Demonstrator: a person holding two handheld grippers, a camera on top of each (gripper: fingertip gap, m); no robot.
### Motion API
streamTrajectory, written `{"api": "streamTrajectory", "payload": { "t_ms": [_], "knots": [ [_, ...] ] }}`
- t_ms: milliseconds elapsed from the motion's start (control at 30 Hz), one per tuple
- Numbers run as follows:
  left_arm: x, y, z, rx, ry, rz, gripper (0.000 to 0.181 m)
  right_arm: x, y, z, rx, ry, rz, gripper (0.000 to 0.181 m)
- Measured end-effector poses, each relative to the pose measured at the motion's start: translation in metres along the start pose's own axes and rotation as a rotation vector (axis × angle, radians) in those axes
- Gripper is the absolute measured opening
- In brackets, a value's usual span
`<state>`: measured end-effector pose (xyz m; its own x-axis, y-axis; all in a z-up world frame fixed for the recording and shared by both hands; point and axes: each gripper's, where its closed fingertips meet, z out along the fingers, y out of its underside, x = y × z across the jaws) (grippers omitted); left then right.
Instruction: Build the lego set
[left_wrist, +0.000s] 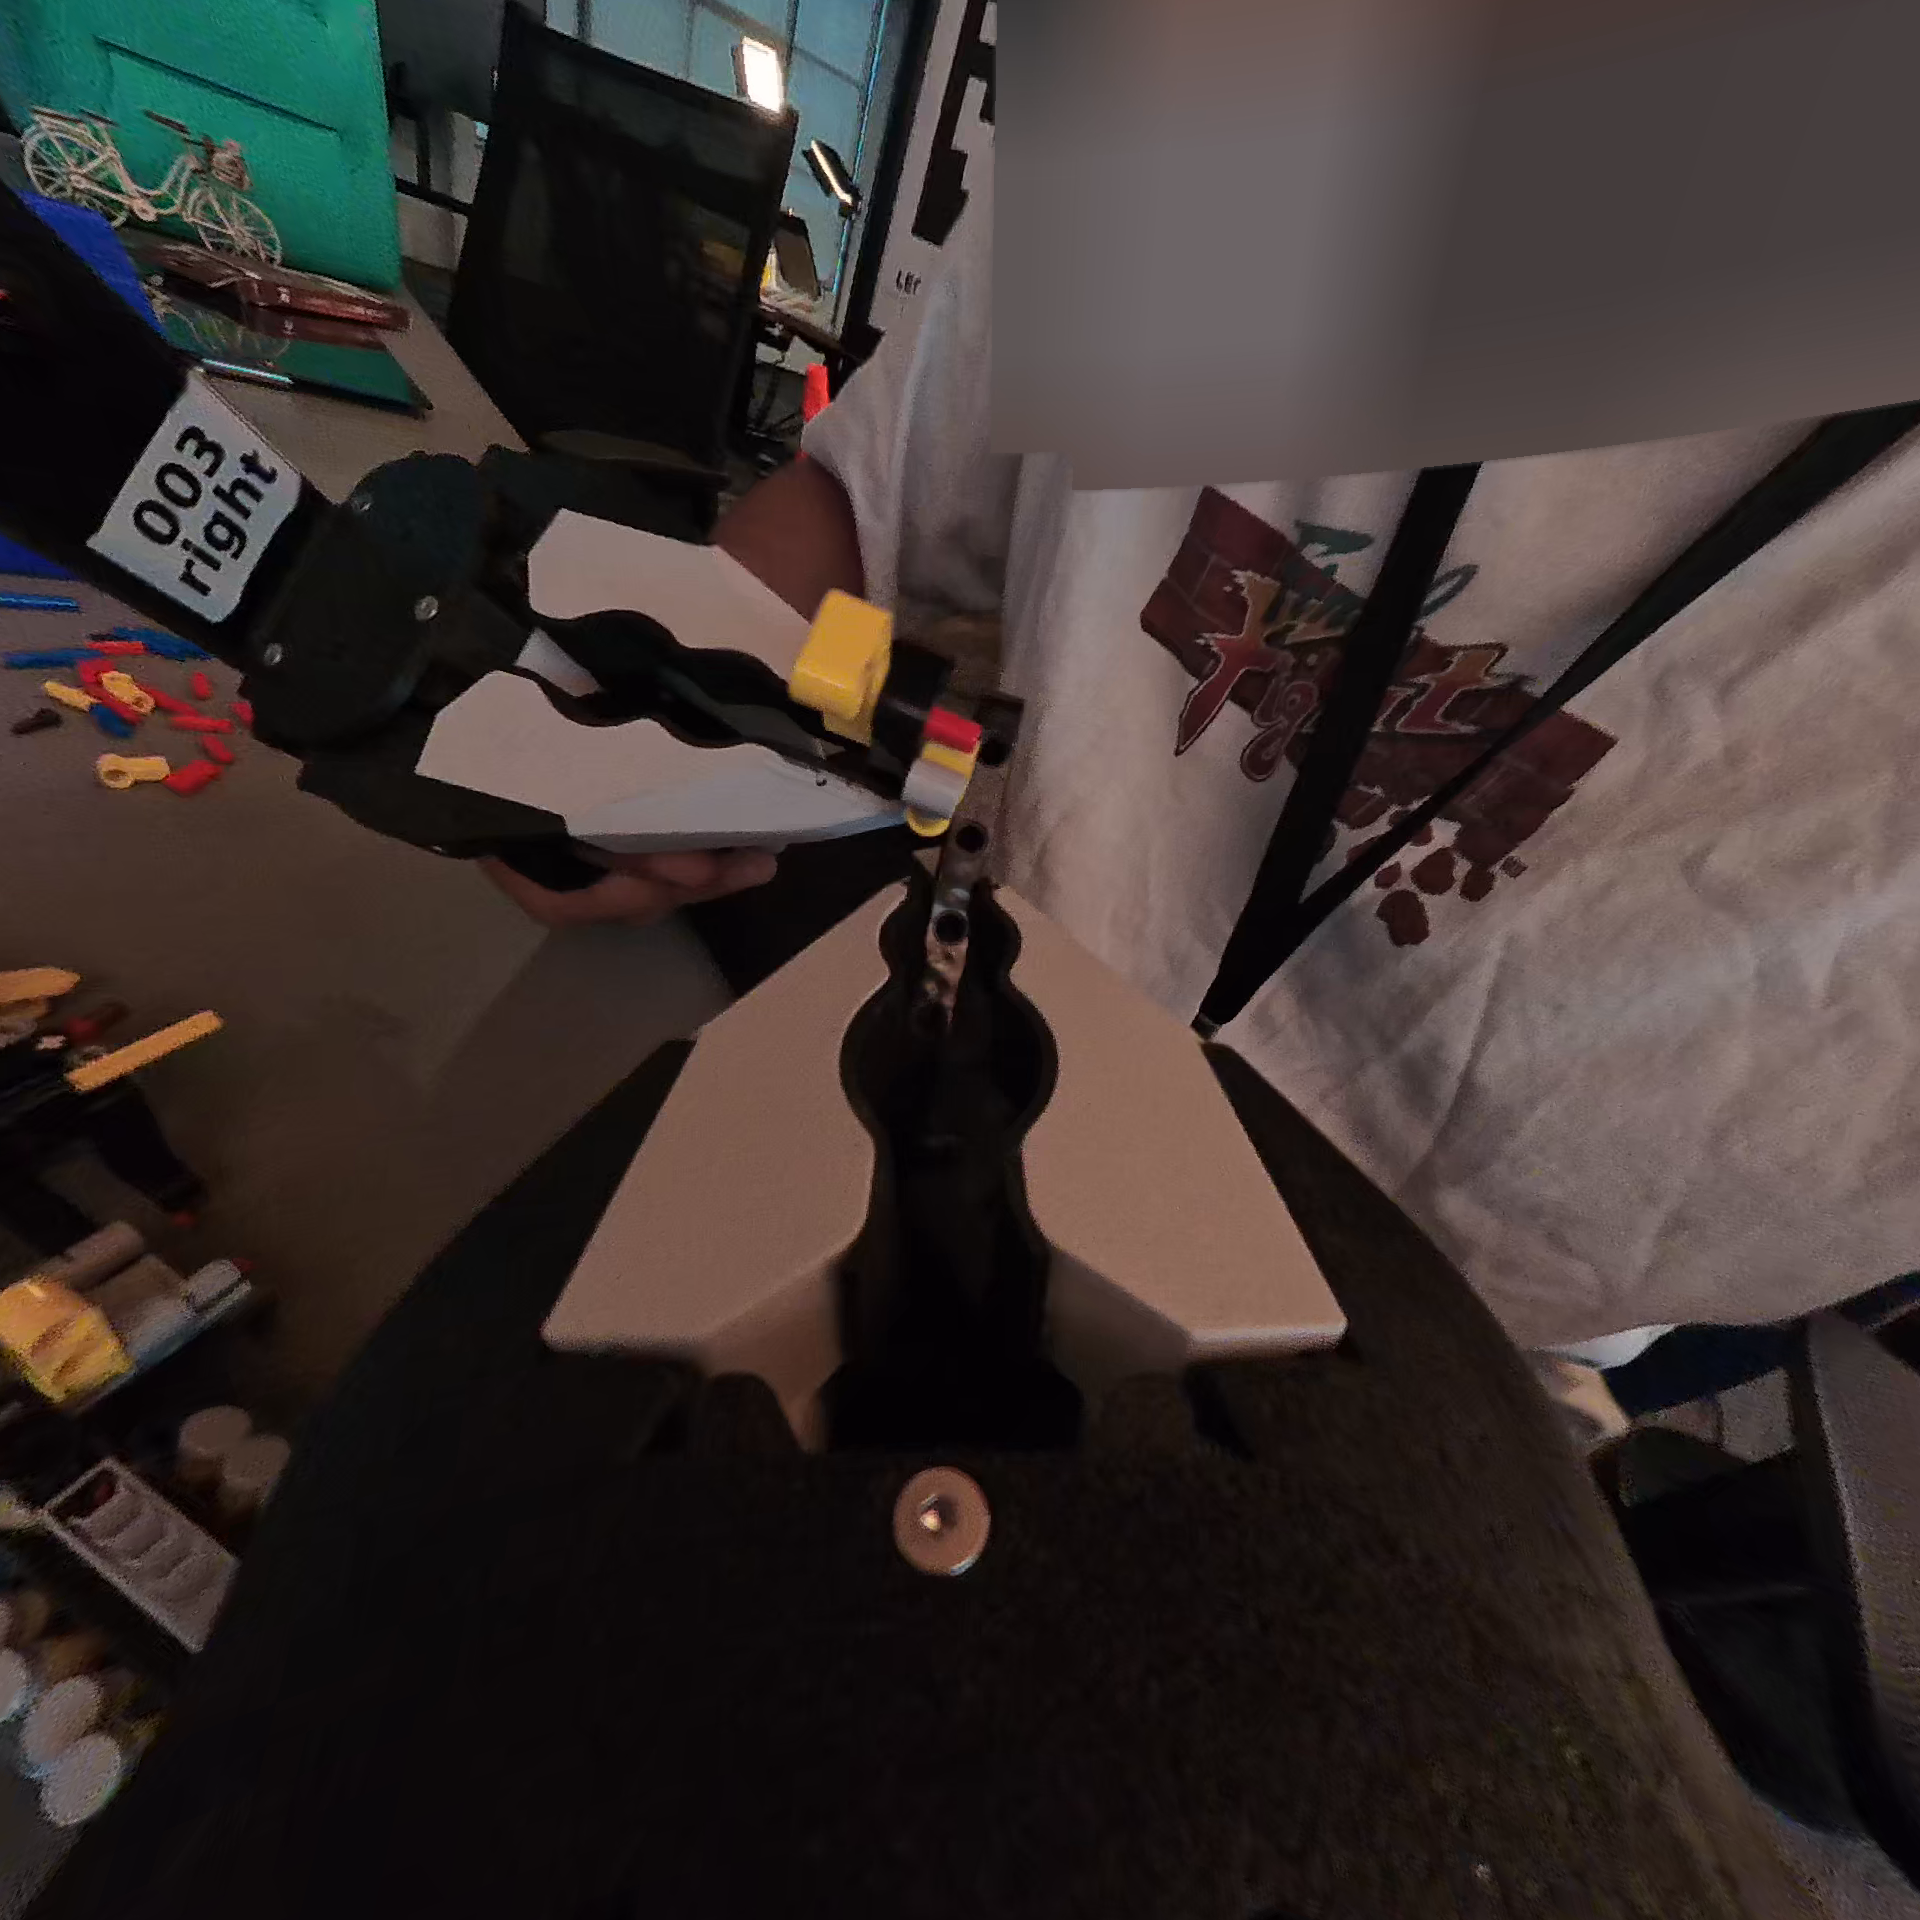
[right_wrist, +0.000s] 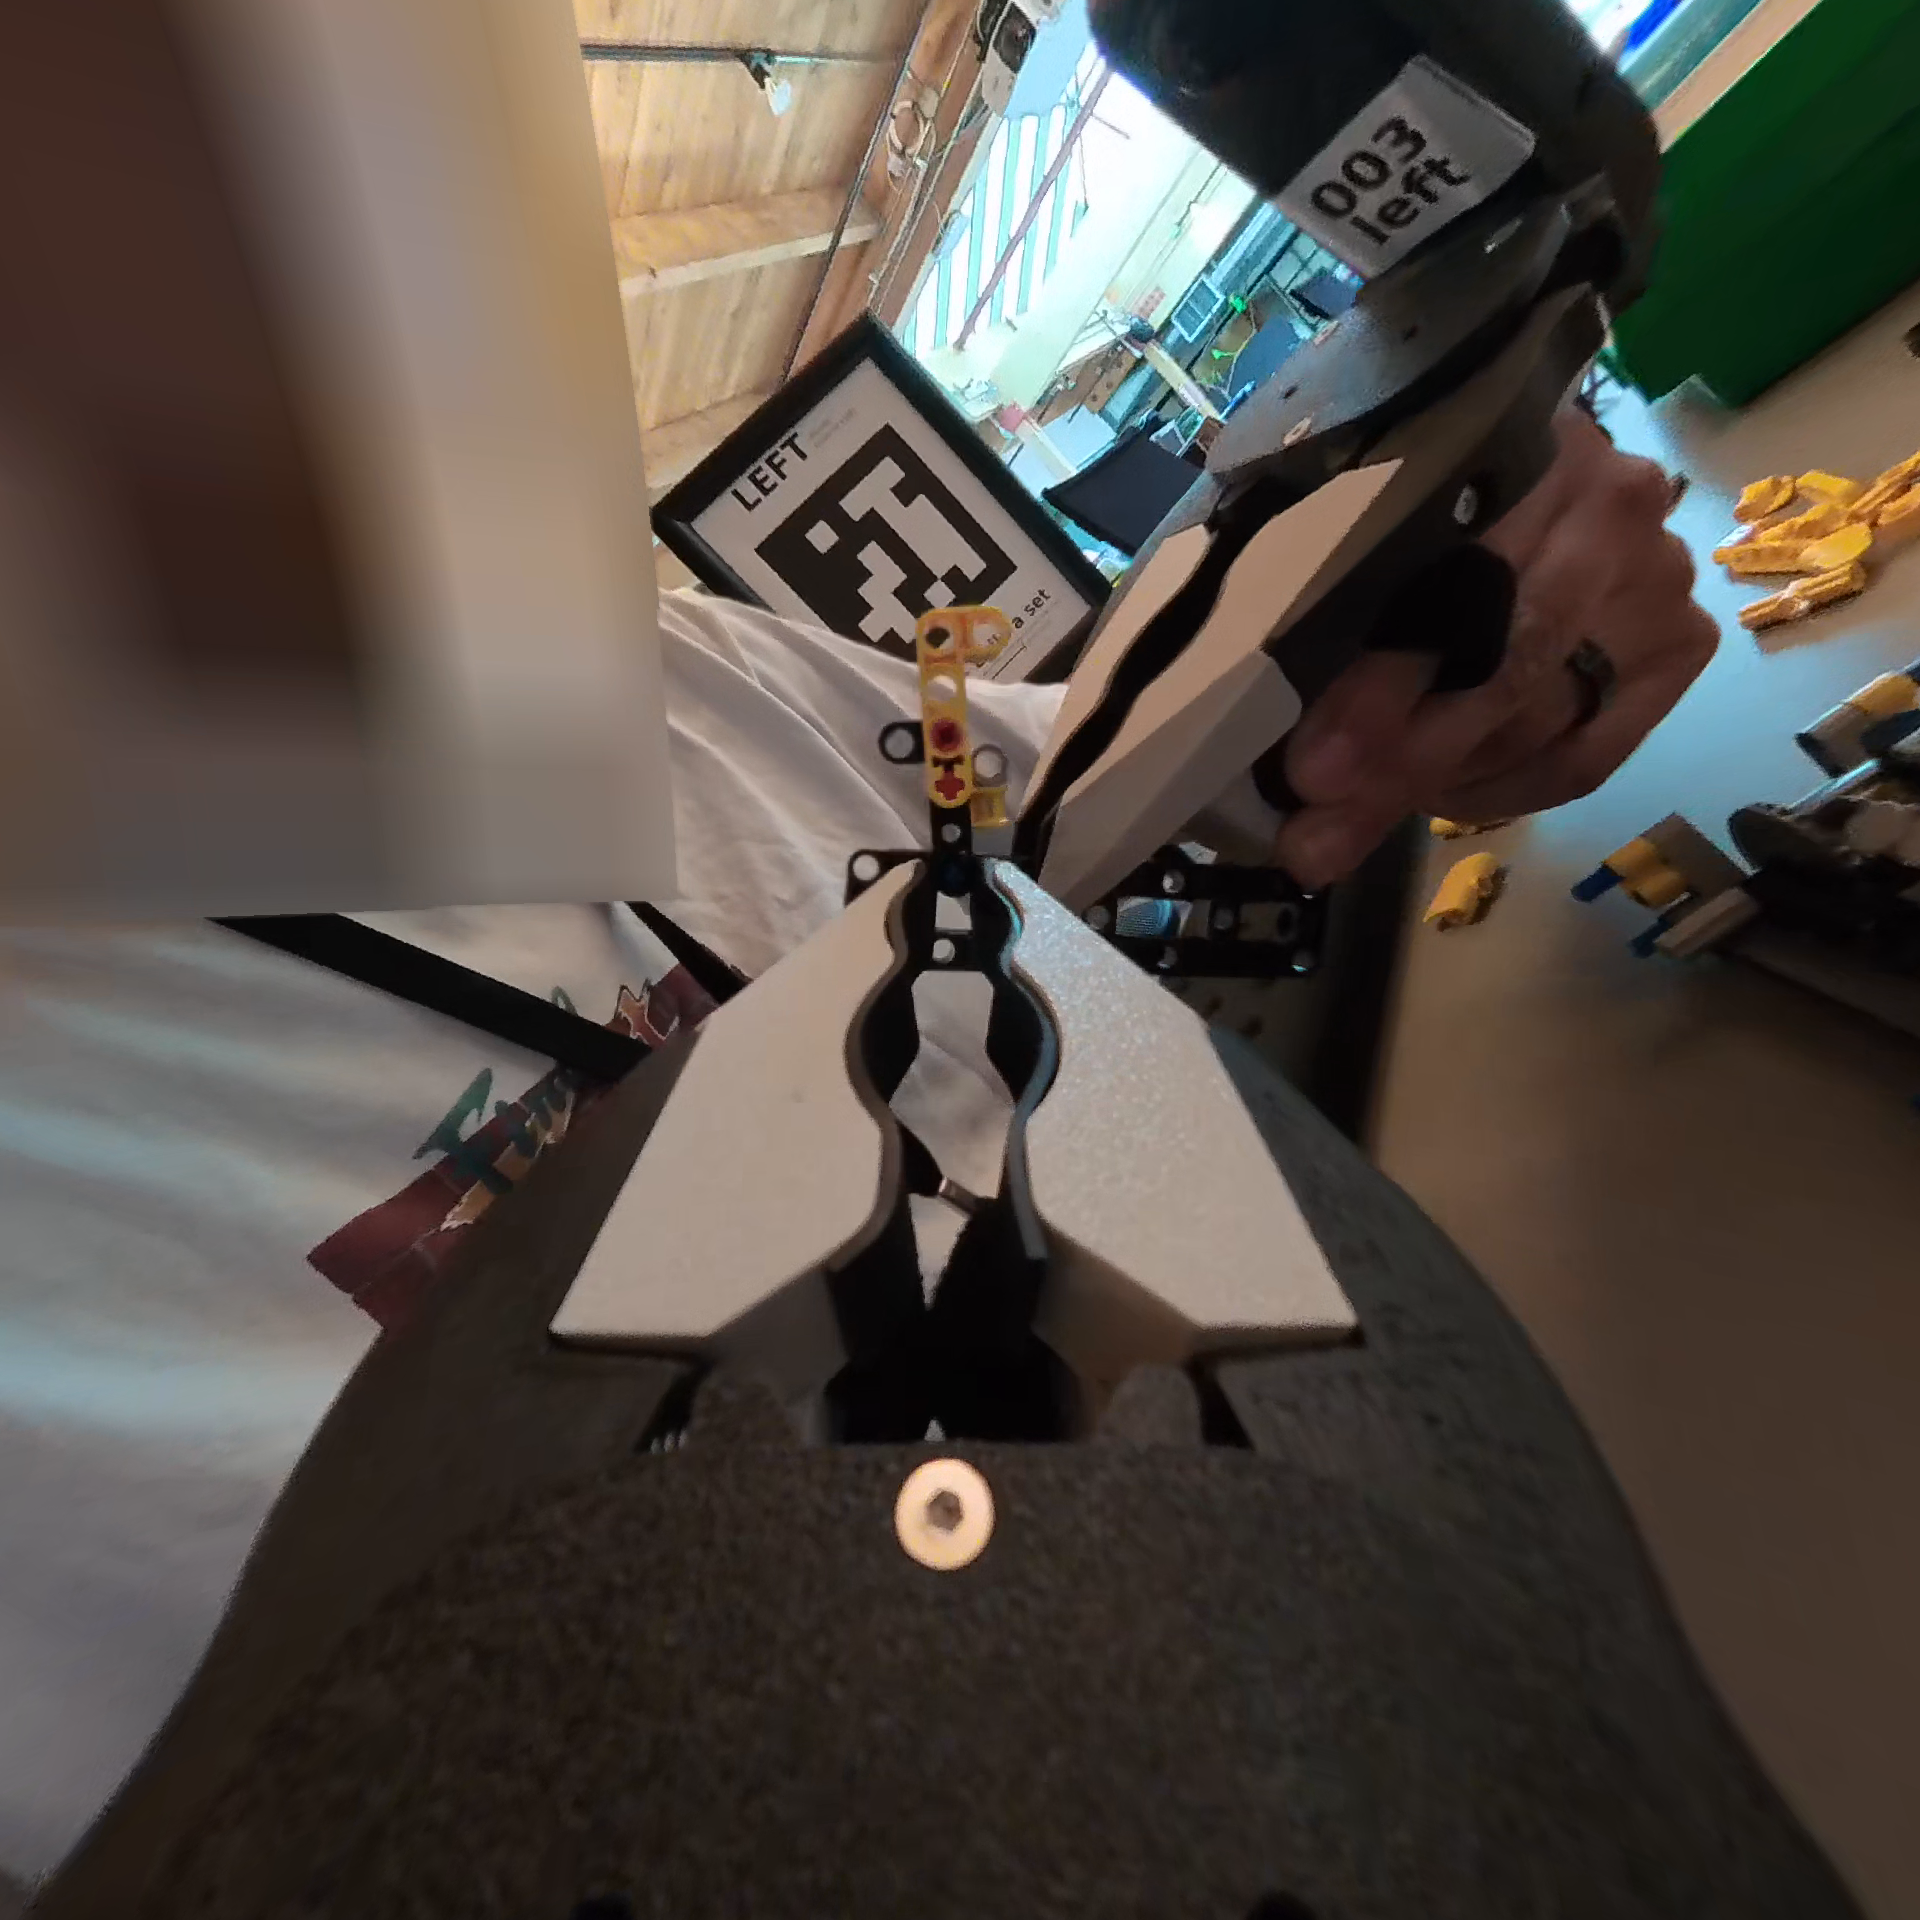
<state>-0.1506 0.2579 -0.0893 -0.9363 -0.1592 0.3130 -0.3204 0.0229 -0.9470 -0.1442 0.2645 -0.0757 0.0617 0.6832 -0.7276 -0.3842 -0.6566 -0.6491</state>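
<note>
Your left gripper (left_wrist: 951, 914): its white fingers (left_wrist: 748, 1153) are pressed together on a black holed beam (left_wrist: 956, 883) that sticks out past the tips

Your right gripper (right_wrist: 951, 883): clamped at the tips on the lego assembly (right_wrist: 948, 758), with a gap showing between the fingers farther back

Lego assembly: you hold it in the air in front of your white printed shirt (left_wrist: 1558, 935); a yellow beam (right_wrist: 943, 686) stands upright on it, with red pins (right_wrist: 945, 738) and black frame parts below

How the two meet: your grippers come in at an angle to each other, tips just beside one another at the assembly

Table (left_wrist: 312, 935): loose red, blue and yellow pieces (left_wrist: 135, 707) lie well apart from the grippers; more yellow parts (right_wrist: 1808, 540) sit at the far side in the right wrist view

Behind: a framed black-and-white marker card (right_wrist: 883, 540)
</note>
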Motion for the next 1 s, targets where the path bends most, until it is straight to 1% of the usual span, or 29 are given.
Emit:
{"api": "streamTrajectory", "payload": {
  "t_ms": [67, 100, 133, 167, 200, 267, 333, 400, 433, 533, 600, 700, 767, 900, 1000],
  "knots": [
    [0.001, -0.006, -0.001, 0.04, 0.007, -0.04, 0.008, -0.002, -0.005, -0.003, 0.021, -0.03, 0.032, 0.007],
    [-0.001, -0.007, 0.0, 0.052, 0.003, -0.085, 0.008, -0.001, -0.007, -0.006, 0.01, -0.024, 0.016, 0.007],
    [-0.003, -0.008, 0.0, 0.052, -0.009, -0.116, 0.008, 0.001, -0.01, -0.01, -0.003, 0.015, -0.042, 0.007],
    [-0.002, -0.005, 0.001, 0.025, -0.024, -0.121, 0.008, 0.006, -0.012, -0.014, -0.016, 0.074, -0.097, 0.007],
    [-0.001, 0.002, 0.004, -0.032, -0.052, -0.121, 0.008, 0.012, -0.014, -0.02, -0.036, 0.137, -0.14, 0.007],
    [-0.006, 0.022, 0.009, -0.16, -0.149, -0.142, 0.008, 0.022, -0.024, -0.035, -0.007, 0.245, -0.202, 0.007],
    [-0.023, 0.049, 0.009, -0.331, -0.332, -0.154, 0.009, 0.029, -0.029, -0.048, 0.024, 0.328, -0.239, 0.006],
    [-0.04, 0.072, 0.002, -0.504, -0.507, -0.111, 0.009, 0.036, -0.03, -0.055, 0.024, 0.396, -0.272, 0.006],
    [-0.044, 0.078, 0.001, -0.55, -0.555, -0.09, 0.009, 0.037, -0.031, -0.056, 0.024, 0.415, -0.287, 0.007],
    [-0.054, 0.088, 0.003, -0.599, -0.621, -0.064, 0.009, 0.035, -0.031, -0.057, 0.028, 0.428, -0.304, 0.007],
    [-0.061, 0.093, 0.004, -0.595, -0.646, -0.058, 0.009, 0.034, -0.028, -0.056, 0.028, 0.427, -0.295, 0.007],
    [-0.066, 0.091, 0.006, -0.553, -0.67, -0.036, 0.01, 0.034, -0.023, -0.054, 0.015, 0.418, -0.279, 0.007],
    [-0.063, 0.088, 0.011, -0.514, -0.653, -0.023, 0.029, 0.034, -0.022, -0.052, 0.006, 0.411, -0.275, 0.007],
    [-0.048, 0.072, 0.014, -0.378, -0.6, 0.004, 0.036, 0.03, -0.025, -0.054, 0.023, 0.393, -0.268, 0.007],
    [-0.037, 0.054, 0.007, -0.225, -0.582, 0.013, 0.04, 0.025, -0.03, -0.056, 0.049, 0.373, -0.26, 0.007]
  ]
}}
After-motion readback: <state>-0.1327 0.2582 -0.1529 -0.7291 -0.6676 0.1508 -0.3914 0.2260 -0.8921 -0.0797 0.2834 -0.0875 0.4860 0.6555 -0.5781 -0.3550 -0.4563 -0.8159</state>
